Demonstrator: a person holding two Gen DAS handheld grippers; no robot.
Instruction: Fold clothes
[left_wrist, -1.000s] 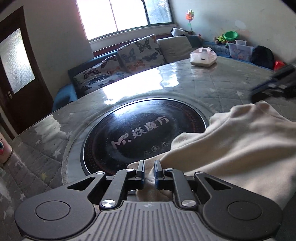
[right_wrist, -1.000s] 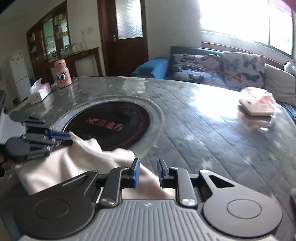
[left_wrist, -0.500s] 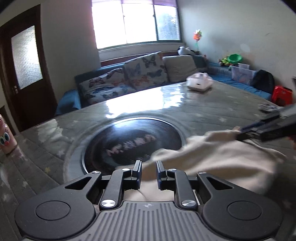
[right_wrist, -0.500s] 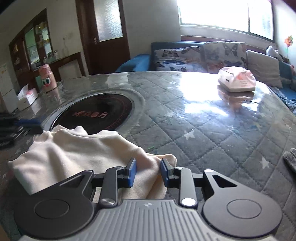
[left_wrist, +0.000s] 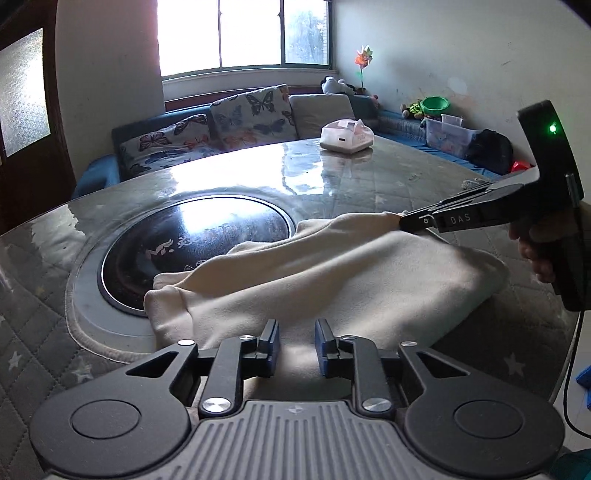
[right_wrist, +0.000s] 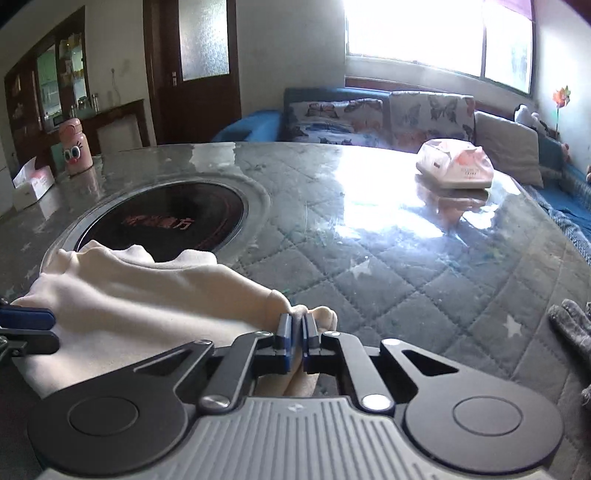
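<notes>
A cream garment (left_wrist: 332, 280) lies bunched on the quilted table, partly over the black round hob. It also shows in the right wrist view (right_wrist: 140, 302). My left gripper (left_wrist: 296, 341) is open, its fingers just at the garment's near edge, nothing between them. My right gripper (right_wrist: 297, 334) is shut on a far edge of the garment and lifts that edge slightly. In the left wrist view the right gripper (left_wrist: 402, 221) pinches the cloth at the right. My left gripper's blue fingertips (right_wrist: 26, 319) show at the left edge of the right wrist view.
A black round hob (left_wrist: 192, 240) is set in the table middle. A white-pink tissue pack (right_wrist: 456, 166) sits far on the table. A pink bottle (right_wrist: 75, 147) and a tissue box (right_wrist: 31, 184) stand at the left edge. A grey glove (right_wrist: 572, 328) lies at right.
My left gripper has opened and let go of the garment. My right gripper has closed on the garment's edge. The garment has settled lower on the table.
</notes>
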